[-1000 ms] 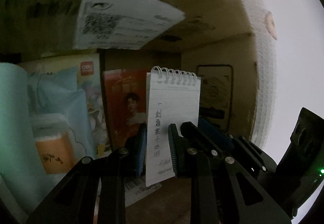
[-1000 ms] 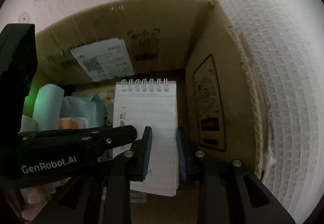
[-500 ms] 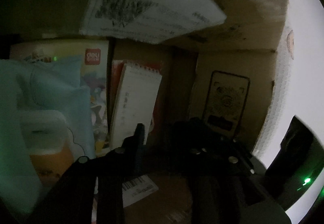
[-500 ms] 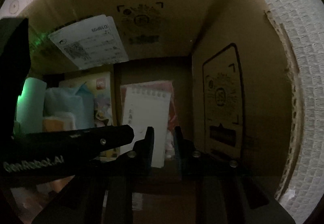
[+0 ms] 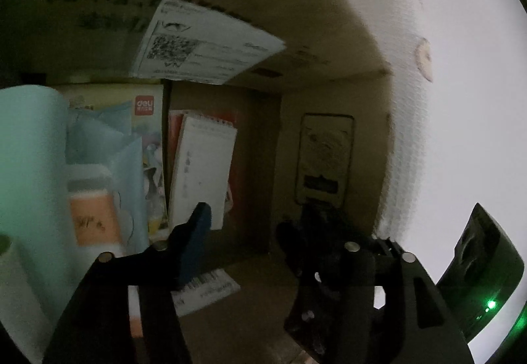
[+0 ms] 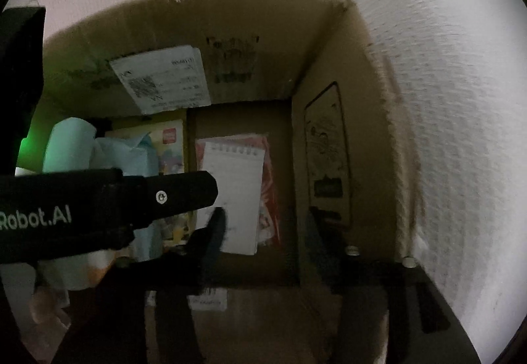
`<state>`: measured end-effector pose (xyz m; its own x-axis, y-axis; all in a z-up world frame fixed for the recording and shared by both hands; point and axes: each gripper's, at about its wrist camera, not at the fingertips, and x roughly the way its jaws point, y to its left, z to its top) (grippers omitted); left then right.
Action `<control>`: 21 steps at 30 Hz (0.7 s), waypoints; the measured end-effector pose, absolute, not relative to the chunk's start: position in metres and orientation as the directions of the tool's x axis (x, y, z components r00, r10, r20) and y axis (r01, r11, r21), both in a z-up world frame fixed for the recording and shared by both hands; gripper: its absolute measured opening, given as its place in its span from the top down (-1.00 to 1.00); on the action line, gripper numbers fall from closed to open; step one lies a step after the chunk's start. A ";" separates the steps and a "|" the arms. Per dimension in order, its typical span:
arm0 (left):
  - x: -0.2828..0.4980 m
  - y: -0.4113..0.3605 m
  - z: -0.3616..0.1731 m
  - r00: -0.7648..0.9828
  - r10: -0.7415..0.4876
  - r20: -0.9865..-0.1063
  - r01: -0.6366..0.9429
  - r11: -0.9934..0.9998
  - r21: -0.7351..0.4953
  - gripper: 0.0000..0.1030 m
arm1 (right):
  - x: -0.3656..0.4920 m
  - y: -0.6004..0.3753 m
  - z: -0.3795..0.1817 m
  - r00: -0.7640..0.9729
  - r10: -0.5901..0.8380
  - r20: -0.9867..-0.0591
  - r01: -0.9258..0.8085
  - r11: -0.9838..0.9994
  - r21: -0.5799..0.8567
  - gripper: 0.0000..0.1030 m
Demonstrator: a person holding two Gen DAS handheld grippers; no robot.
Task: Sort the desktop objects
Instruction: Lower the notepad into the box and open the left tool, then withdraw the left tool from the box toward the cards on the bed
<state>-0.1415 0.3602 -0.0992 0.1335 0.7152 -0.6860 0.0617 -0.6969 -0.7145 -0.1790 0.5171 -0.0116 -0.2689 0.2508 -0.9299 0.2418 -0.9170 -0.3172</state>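
- Your left gripper (image 5: 253,225) and right gripper (image 6: 263,225) both point down into a brown cardboard box (image 6: 250,21); both have just been opening, their jaws now stand wide, and nothing is between them.
- The spiral notepad (image 5: 202,166) stands in the box beyond both grippers, leaning against a red booklet (image 6: 268,163) near the back wall, free of every finger.
- Its long axis runs nearly upright, tilted slightly, with the wire binding at the top.
- From your left gripper the notepad lies ahead and to the left, just past the left finger (image 5: 196,232); from your right gripper it lies ahead, slightly left of centre.
- Which hand is nearer I cannot tell; both sit close in front of it. Judging by this, the notepad is placed and the coming move is to lift both tools straight up, clear of the box walls.
- Readable writing: "deli" on a red tag (image 5: 144,102) on a colourful packet; "Robot.AI" in white on the left gripper's body in the right view.
- A white shipping label (image 5: 204,41) with a square code sticks to the back wall; its text is too blurred to read.
- The notepad's handwriting is also illegible.
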 end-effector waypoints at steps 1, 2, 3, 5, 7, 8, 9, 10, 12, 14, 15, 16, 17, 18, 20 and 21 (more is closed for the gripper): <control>-0.139 0.358 -0.095 0.131 0.716 -0.685 0.053 -0.695 -0.717 -0.24 | -0.178 0.518 -0.007 -0.278 0.248 -0.928 0.242 -0.917 -0.318 -0.18; -0.139 0.356 -0.088 0.125 0.721 -0.682 0.044 -0.691 -0.722 -0.25 | -0.175 0.517 0.000 -0.292 0.245 -0.925 0.247 -0.914 -0.321 -0.18; -0.139 0.355 -0.083 0.120 0.725 -0.679 0.038 -0.686 -0.726 -0.25 | -0.171 0.517 0.007 -0.304 0.242 -0.921 0.247 -0.914 -0.321 -0.18; -0.134 0.348 -0.072 0.112 0.730 -0.674 0.029 -0.680 -0.732 -0.29 | -0.159 0.514 0.015 -0.325 0.233 -0.917 0.242 -0.916 -0.319 -0.20; -0.126 0.330 -0.062 0.106 0.734 -0.671 0.018 -0.676 -0.737 -0.33 | -0.151 0.511 0.027 -0.347 0.230 -0.909 0.239 -0.916 -0.323 -0.22; -0.128 0.328 -0.056 0.103 0.735 -0.671 0.014 -0.675 -0.738 -0.34 | -0.150 0.510 0.031 -0.356 0.228 -0.906 0.246 -0.913 -0.326 -0.24; -0.122 0.329 -0.051 0.098 0.737 -0.669 0.009 -0.673 -0.740 -0.34 | -0.149 0.506 0.030 -0.369 0.226 -0.902 0.251 -0.910 -0.330 -0.24; -0.116 0.326 -0.047 0.092 0.740 -0.667 0.006 -0.670 -0.742 -0.35 | -0.147 0.505 0.033 -0.376 0.225 -0.899 0.250 -0.910 -0.332 -0.25; -0.114 0.312 -0.032 0.071 0.739 -0.670 -0.001 -0.671 -0.741 -0.35 | -0.139 0.499 0.039 -0.393 0.215 -0.894 0.261 -0.906 -0.332 -0.25; -0.111 0.302 -0.024 0.057 0.743 -0.666 -0.011 -0.667 -0.745 -0.35 | -0.133 0.492 0.040 -0.406 0.208 -0.890 0.268 -0.904 -0.334 -0.26; -0.110 0.298 -0.023 0.056 0.748 -0.661 -0.018 -0.661 -0.750 -0.35 | -0.130 0.489 0.043 -0.412 0.208 -0.887 0.273 -0.901 -0.338 -0.26; -0.107 0.295 -0.021 0.058 0.752 -0.656 -0.025 -0.656 -0.754 -0.36 | -0.126 0.486 0.046 -0.416 0.210 -0.885 0.276 -0.898 -0.343 -0.26; -0.107 0.290 -0.021 0.062 0.758 -0.650 -0.028 -0.649 -0.760 -0.36 | -0.122 0.482 0.049 -0.422 0.215 -0.881 0.281 -0.893 -0.352 -0.26; -0.105 0.285 -0.019 0.067 0.763 -0.643 -0.028 -0.642 -0.766 -0.36 | -0.117 0.477 0.053 -0.427 0.226 -0.875 0.276 -0.889 -0.364 -0.26; -0.103 0.274 -0.016 0.070 0.772 -0.631 -0.026 -0.631 -0.775 -0.36 | -0.108 0.472 0.060 -0.434 0.235 -0.870 0.278 -0.883 -0.378 -0.26; -0.101 0.268 -0.013 0.068 0.776 -0.627 -0.033 -0.626 -0.779 -0.36 | -0.102 0.468 0.064 -0.439 0.244 -0.865 0.277 -0.879 -0.388 -0.26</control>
